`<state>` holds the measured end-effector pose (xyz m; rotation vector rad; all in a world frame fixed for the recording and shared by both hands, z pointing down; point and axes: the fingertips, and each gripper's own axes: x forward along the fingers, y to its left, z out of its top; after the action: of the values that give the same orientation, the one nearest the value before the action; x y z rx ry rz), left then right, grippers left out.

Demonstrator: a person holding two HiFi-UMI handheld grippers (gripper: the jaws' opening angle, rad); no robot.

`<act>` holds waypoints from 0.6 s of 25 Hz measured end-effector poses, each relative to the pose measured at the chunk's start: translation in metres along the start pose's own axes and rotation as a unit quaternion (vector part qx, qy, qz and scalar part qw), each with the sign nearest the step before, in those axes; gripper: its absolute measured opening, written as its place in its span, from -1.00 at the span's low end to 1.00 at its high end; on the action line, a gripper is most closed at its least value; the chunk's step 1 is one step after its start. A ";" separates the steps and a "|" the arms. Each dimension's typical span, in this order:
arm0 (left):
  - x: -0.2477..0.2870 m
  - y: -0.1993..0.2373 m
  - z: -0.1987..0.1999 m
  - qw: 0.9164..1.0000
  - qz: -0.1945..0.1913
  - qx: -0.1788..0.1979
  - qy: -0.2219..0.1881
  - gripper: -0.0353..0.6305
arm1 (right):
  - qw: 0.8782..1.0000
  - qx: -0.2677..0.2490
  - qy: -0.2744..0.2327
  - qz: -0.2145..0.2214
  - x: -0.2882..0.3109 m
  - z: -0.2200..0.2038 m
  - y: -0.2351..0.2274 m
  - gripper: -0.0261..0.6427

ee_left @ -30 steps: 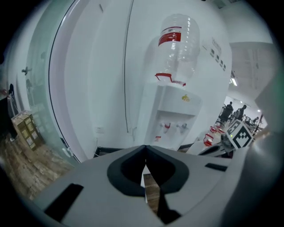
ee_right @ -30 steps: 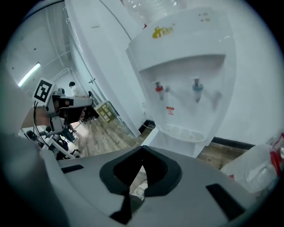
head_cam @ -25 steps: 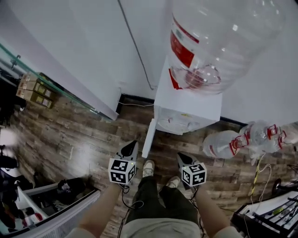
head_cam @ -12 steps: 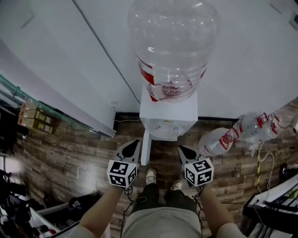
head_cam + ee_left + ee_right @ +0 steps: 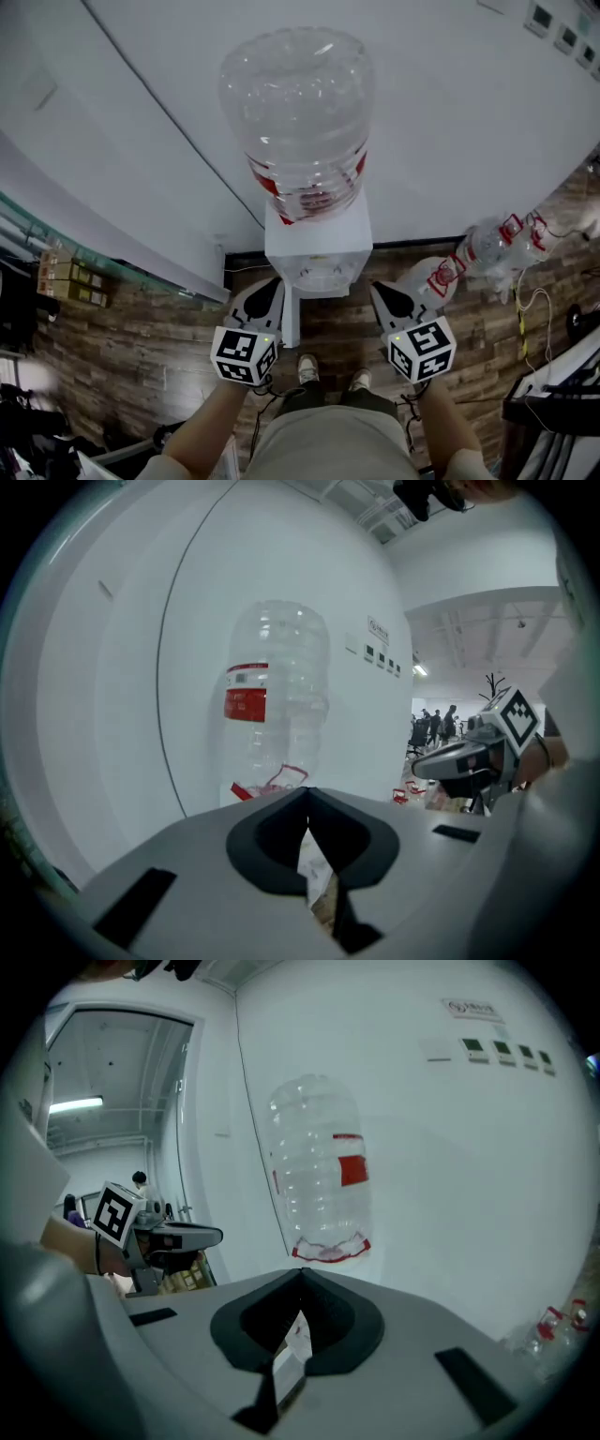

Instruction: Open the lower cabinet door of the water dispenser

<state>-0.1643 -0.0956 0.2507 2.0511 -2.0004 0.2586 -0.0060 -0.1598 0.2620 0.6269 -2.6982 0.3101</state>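
The white water dispenser (image 5: pixel 319 246) stands against the wall with a large clear bottle (image 5: pixel 298 112) on top. Its lower cabinet door (image 5: pixel 291 321) stands swung out towards me, seen edge-on as a narrow white strip. My left gripper (image 5: pixel 269 285) hangs just left of that door, shut and empty. My right gripper (image 5: pixel 380 290) is level with it to the right of the dispenser's front, shut with nothing between its jaws. The left gripper view shows its shut tips (image 5: pixel 307 795) below the bottle (image 5: pixel 277 696). In the right gripper view the tips (image 5: pixel 301 1275) also meet under the bottle (image 5: pixel 319 1166).
Empty clear bottles (image 5: pixel 483 248) lie on the wooden floor to the right of the dispenser. A glass partition (image 5: pixel 112 253) and cardboard boxes (image 5: pixel 64 279) are on the left. A dark table (image 5: pixel 562 398) is at the right edge. My shoes (image 5: pixel 307 367) stand just before the door.
Both grippers have risen, still shut and empty. The view has lifted, so the dispenser and bottle now sit centred in it. The door stays swung out.
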 end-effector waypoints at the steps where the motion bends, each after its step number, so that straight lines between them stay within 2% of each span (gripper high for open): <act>1: 0.000 -0.004 0.011 1.000 -0.002 0.005 -0.011 -0.88 | 1.000 -0.009 -0.009 -0.006 -0.007 0.011 -0.002 -0.90; 4: -0.006 -0.018 0.045 0.999 -0.014 0.027 -0.043 -0.88 | 0.998 -0.027 -0.042 -0.022 -0.031 0.045 -0.005 -0.90; 8: -0.017 -0.040 0.093 0.994 -0.035 0.061 -0.087 -0.88 | 0.995 0.008 -0.099 -0.017 -0.065 0.088 -0.007 -0.90; 11: -0.026 -0.057 0.122 0.989 -0.053 0.078 -0.114 -0.88 | 0.990 0.016 -0.135 -0.031 -0.093 0.113 -0.008 -0.90; 13: -0.031 -0.067 0.136 0.986 -0.065 0.090 -0.127 -0.88 | 0.987 0.007 -0.153 -0.046 -0.111 0.125 -0.008 -0.90; 15: -0.036 -0.076 0.150 0.982 -0.072 0.100 -0.142 -0.88 | 0.984 -0.029 -0.162 -0.070 -0.128 0.137 -0.006 -0.90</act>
<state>-0.0981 -0.1062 0.0924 2.4682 -2.0403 0.1495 0.0650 -0.1558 0.0882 0.9147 -2.9347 0.0988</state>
